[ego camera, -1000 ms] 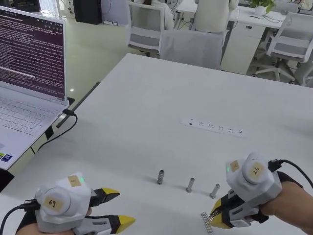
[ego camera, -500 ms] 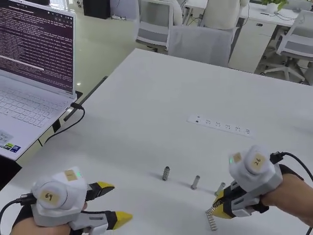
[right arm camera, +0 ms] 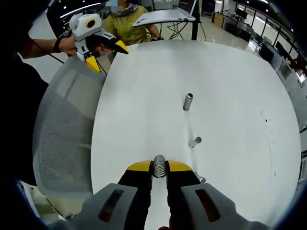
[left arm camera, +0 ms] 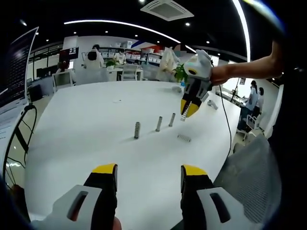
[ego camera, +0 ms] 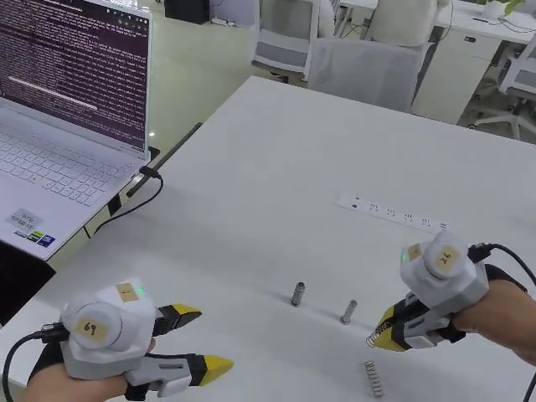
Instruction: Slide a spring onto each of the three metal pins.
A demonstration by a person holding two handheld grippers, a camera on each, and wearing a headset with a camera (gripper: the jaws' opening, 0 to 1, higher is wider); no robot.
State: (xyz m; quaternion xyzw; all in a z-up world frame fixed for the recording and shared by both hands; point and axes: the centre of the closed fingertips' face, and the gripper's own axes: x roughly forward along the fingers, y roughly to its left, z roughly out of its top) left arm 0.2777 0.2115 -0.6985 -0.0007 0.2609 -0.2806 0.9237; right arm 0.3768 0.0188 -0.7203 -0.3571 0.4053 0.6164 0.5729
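Three short metal pins stand in a row on the white table. The left pin (ego camera: 298, 293) carries a spring and the middle pin (ego camera: 348, 312) is bare. The third pin (left arm camera: 171, 120) stands just past it, close under my right gripper (ego camera: 387, 333). That gripper is shut on a spring (right arm camera: 159, 166), held a little above the table with the coil end sticking out from the yellow tips. A loose spring (ego camera: 373, 378) lies on the table near the front edge. My left gripper (ego camera: 201, 339) hovers open at the lower left, nothing between its fingers.
An open laptop (ego camera: 59, 126) sits at the left with a black cable (ego camera: 126, 205) plugged into it. A white power strip (ego camera: 394, 213) lies behind the pins. Office chairs and desks stand beyond the table's far edge.
My right gripper has risen from the table with a spring in its jaws, leaving another spring lying there. The head camera has shifted; the left gripper has hardly moved.
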